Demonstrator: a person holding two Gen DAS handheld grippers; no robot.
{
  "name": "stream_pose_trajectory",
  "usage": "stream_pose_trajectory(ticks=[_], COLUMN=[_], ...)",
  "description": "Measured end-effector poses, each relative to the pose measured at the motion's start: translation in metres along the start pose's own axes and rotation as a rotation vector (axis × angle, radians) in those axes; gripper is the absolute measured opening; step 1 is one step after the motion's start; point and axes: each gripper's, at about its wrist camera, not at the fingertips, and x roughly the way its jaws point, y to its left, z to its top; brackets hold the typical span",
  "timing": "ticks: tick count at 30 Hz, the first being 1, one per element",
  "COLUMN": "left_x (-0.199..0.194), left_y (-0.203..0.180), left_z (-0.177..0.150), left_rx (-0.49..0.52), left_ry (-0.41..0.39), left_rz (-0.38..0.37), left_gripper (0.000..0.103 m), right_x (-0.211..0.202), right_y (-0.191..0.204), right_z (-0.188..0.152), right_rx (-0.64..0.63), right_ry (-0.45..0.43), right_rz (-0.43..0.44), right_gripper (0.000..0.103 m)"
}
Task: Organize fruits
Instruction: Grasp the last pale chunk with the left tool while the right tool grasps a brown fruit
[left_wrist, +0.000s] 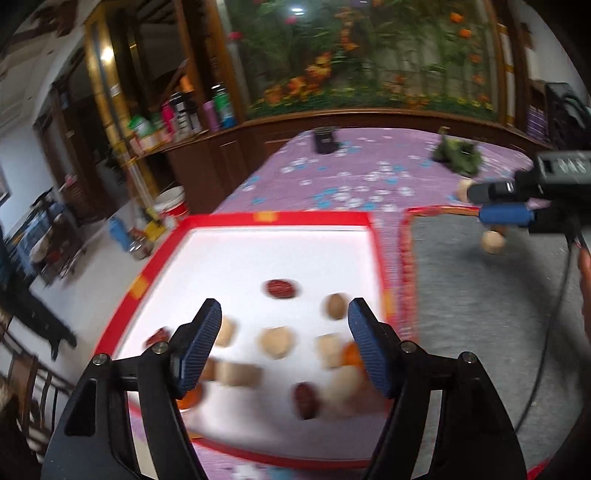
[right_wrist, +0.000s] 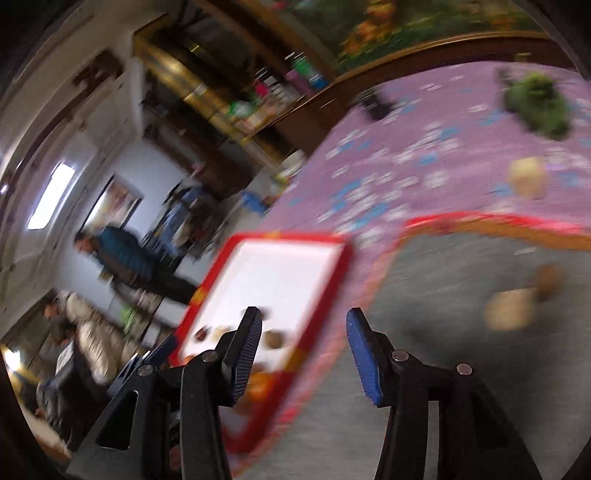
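A red-rimmed white tray (left_wrist: 280, 218) holds several small pieces: red dates (left_wrist: 280, 288), a brown nut (left_wrist: 334, 305), pale wooden-looking blocks (left_wrist: 276, 342) and orange pieces (left_wrist: 351, 355). My left gripper (left_wrist: 284, 321) is open and empty, hovering over the tray's near half. My right gripper (right_wrist: 304, 332) is open and empty, above the tray's right rim (right_wrist: 332, 295) and the grey mat (right_wrist: 461, 350); it also shows at the right of the left wrist view (left_wrist: 517, 206). A pale piece (left_wrist: 492, 242) and a brown one (right_wrist: 550, 280) lie on the mat. Both views are blurred.
The tray and the grey mat (left_wrist: 480, 314) with its red-orange border lie on a purple flowered cloth (left_wrist: 351, 173). A green leafy bunch (left_wrist: 458, 155), a dark object (left_wrist: 325, 140) and a pale piece (right_wrist: 526, 175) lie farther back. People stand in the room at left (right_wrist: 122, 254).
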Motion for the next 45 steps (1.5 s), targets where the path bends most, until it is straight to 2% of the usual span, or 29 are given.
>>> stream_pose_trajectory(ticks=[5,8,10,16,19,22,24,28,33,35,38,41,44,45], left_x=[0.000,0.002,0.002,0.009,0.011,0.013,0.013,0.021,0.044,0.053,0.063,0.075,0.084,0.085], left_y=[-0.037,-0.061,-0.076,-0.111,-0.117,-0.121,-0.125,-0.143,-0.180,-0.195,-0.206,-0.216,-0.219,-0.220], left_z=[0.015,0.027,0.034,0.047,0.045,0.044,0.045,0.053,0.064,0.066,0.067,0.065,0.064,0.063], left_rx=[0.068,0.120,0.147,0.180,0.175,0.181,0.187,0.217,0.275,0.302,0.313,0.327,0.327,0.321], left_ry=[-0.006,-0.014,-0.019,-0.003,0.017,0.042,0.052,0.077,0.117,0.125,0.147,0.176,0.194,0.194], left_rz=[-0.078,-0.111,-0.134,-0.205,-0.220,-0.228,-0.240,-0.287,-0.338,-0.332,-0.341,-0.344,-0.340,-0.345], left_gripper=[0.071,0.071,0.071,0.071,0.071,0.071,0.071,0.070,0.070,0.070,0.055,0.048,0.037,0.037], right_x=[-0.042,-0.041,-0.032,-0.006,0.004,0.011,0.008,-0.020,-0.057,-0.064,-0.069,-0.072,-0.077,-0.078], right_y=[-0.067,-0.098,-0.109,-0.106,-0.098,-0.087,-0.090,-0.112,-0.132,-0.138,-0.144,-0.147,-0.149,-0.150], right_z=[0.019,0.022,0.022,0.022,0.019,0.020,0.020,0.023,0.025,0.026,0.026,0.027,0.025,0.026], right_rx=[0.130,0.202,0.227,0.199,0.139,0.068,0.093,0.232,0.331,0.353,0.380,0.396,0.407,0.409], right_ry=[-0.099,-0.101,-0.063,0.006,0.007,0.025,0.030,-0.015,-0.107,-0.125,-0.134,-0.140,-0.149,-0.151], right_rz=[-0.092,-0.108,-0.114,-0.172,-0.266,-0.311,-0.297,-0.162,-0.108,-0.108,-0.094,-0.087,-0.077,-0.075], right_gripper=[0.050,0.049,0.046,0.044,0.025,0.026,0.026,0.026,0.026,0.026,0.026,0.026,0.026,0.026])
